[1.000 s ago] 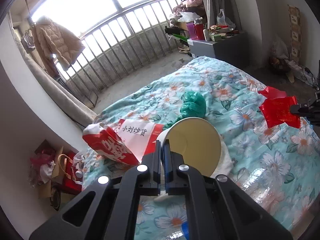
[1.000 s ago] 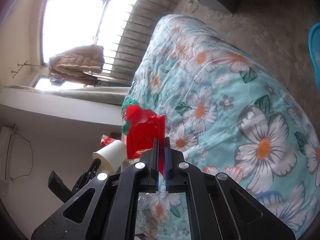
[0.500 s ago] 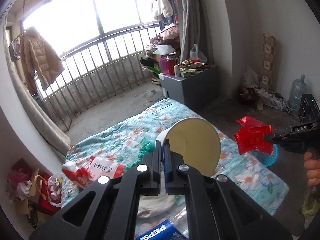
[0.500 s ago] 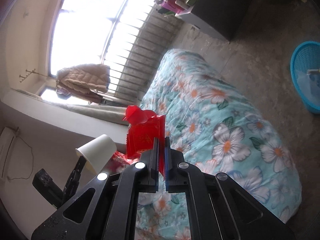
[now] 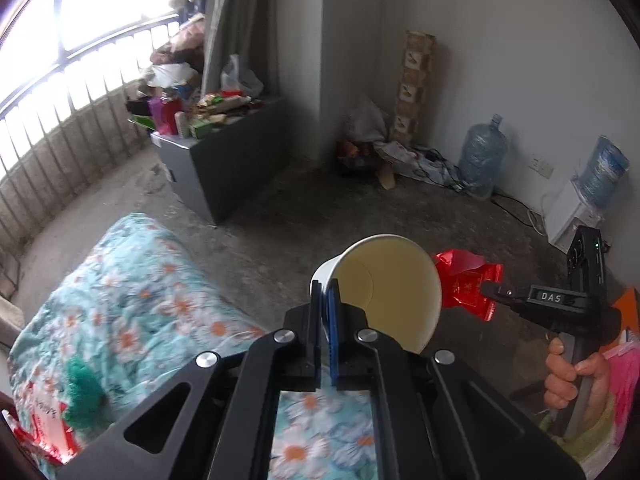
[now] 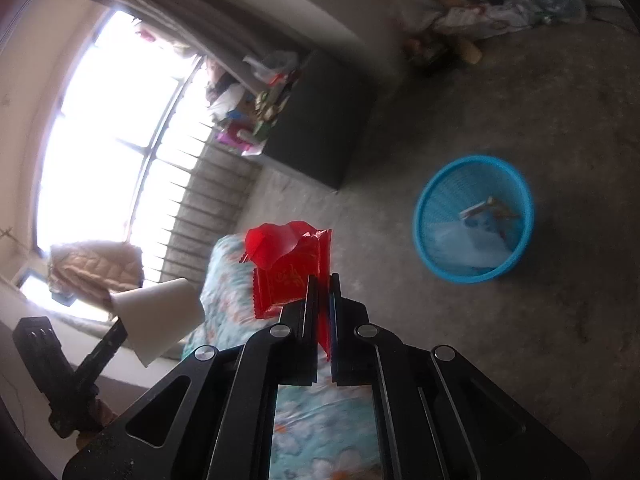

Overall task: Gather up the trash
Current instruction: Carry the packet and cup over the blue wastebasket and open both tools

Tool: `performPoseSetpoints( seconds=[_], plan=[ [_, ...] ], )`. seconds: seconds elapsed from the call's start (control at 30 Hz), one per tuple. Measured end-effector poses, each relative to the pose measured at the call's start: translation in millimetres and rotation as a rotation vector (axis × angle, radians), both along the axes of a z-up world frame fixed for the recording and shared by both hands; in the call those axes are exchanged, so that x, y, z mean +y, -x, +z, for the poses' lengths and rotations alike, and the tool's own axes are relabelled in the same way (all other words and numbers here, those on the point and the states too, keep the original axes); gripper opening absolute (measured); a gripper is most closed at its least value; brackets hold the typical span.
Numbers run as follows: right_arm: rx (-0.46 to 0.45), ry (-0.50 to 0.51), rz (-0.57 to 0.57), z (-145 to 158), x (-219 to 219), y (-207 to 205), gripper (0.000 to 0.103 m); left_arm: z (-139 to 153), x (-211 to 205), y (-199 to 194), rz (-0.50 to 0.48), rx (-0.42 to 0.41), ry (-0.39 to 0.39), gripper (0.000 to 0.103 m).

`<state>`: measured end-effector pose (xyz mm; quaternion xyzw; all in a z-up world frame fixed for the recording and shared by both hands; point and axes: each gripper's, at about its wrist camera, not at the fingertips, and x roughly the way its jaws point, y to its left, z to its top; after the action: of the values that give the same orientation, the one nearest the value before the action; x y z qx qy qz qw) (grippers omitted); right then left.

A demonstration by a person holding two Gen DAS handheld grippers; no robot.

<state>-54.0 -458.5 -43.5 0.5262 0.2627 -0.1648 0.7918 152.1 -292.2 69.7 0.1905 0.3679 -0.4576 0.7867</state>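
My left gripper (image 5: 326,300) is shut on the rim of a white paper cup (image 5: 384,292), held in the air past the bed's edge; the cup also shows in the right wrist view (image 6: 160,316). My right gripper (image 6: 323,288) is shut on a red foil wrapper (image 6: 288,264), which also shows in the left wrist view (image 5: 466,284), just right of the cup. A blue mesh waste basket (image 6: 436,248) with some trash inside stands on the concrete floor, ahead and to the right of the right gripper.
The floral bed cover (image 5: 132,304) lies below left, with a green bundle (image 5: 84,392) and a red-and-white bag (image 5: 44,428) on it. A dark cabinet (image 5: 228,160) piled with clutter stands by the window. Water jugs (image 5: 480,160) line the far wall.
Both grippers have swung right, away from the bed and toward the floor, carrying the cup and the wrapper. The blue basket now sits nearer the middle of the right wrist view.
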Motion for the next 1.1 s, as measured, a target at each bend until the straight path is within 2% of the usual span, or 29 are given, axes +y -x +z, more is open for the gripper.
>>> performPoseSetpoints(
  seconds=[0.13, 0.3, 0.43, 0.5, 0.53, 0.57, 0.6, 0.63, 0.7, 0.73, 0.8, 0.9, 0.97, 1.1],
  plan=[
    [0.109, -0.028, -0.091, -42.3, -31.4, 13.3, 0.003, -42.3, -78.5, 3.7, -0.068, 0.104, -0.081, 0.003],
    [0.201, -0.079, -0.121, -93.1, -56.8, 3.9, 0.003, -103.7, -159.2, 3.5, -0.1, 0.206, -0.174, 0.003],
    [0.238, -0.123, -0.126, -128.8, -85.9, -13.6, 0.005, -141.2, -207.1, -4.5, -0.098, 0.229, -0.222, 0.003],
    [0.262, -0.129, -0.142, -141.4, -98.5, -18.3, 0.009, -161.7, -228.6, -10.5, -0.084, 0.238, -0.228, 0.003],
    [0.264, -0.135, -0.129, -154.1, -105.9, -26.8, 0.014, -170.5, -234.8, -12.2, -0.081, 0.238, -0.226, 0.005],
    [0.279, -0.146, -0.116, -163.4, -110.1, -28.2, 0.025, -182.2, -242.4, -15.2, -0.08, 0.245, -0.229, 0.009],
    [0.301, -0.164, -0.117, -177.6, -115.1, -33.0, 0.045, -194.4, -249.1, -18.5, -0.08, 0.263, -0.235, 0.026],
    [0.307, -0.178, -0.115, -186.7, -118.8, -33.5, 0.052, -203.9, -250.9, -22.2, -0.071, 0.282, -0.234, 0.041],
    [0.352, -0.185, -0.116, -204.3, -123.6, -35.8, 0.055, -216.4, -252.2, -27.1, -0.041, 0.312, -0.222, 0.043],
    [0.379, -0.176, -0.127, -206.5, -123.5, -34.3, 0.055, -218.7, -251.9, -28.3, -0.029, 0.326, -0.214, 0.043],
    [0.375, -0.161, -0.144, -204.0, -121.1, -27.5, 0.058, -214.5, -247.5, -29.3, -0.029, 0.362, -0.178, 0.043],
    [0.349, -0.141, -0.163, -191.9, -116.5, -14.2, 0.059, -195.1, -239.1, -27.0, -0.052, 0.34, -0.138, 0.043],
    [0.333, -0.106, -0.175, -177.8, -112.4, -6.8, 0.059, -178.3, -234.7, -21.7, -0.066, 0.314, -0.11, 0.044],
    [0.302, -0.029, -0.175, -138.0, -93.2, 4.5, 0.061, -123.2, -211.8, -6.6, -0.118, 0.263, -0.03, 0.05]
  ],
)
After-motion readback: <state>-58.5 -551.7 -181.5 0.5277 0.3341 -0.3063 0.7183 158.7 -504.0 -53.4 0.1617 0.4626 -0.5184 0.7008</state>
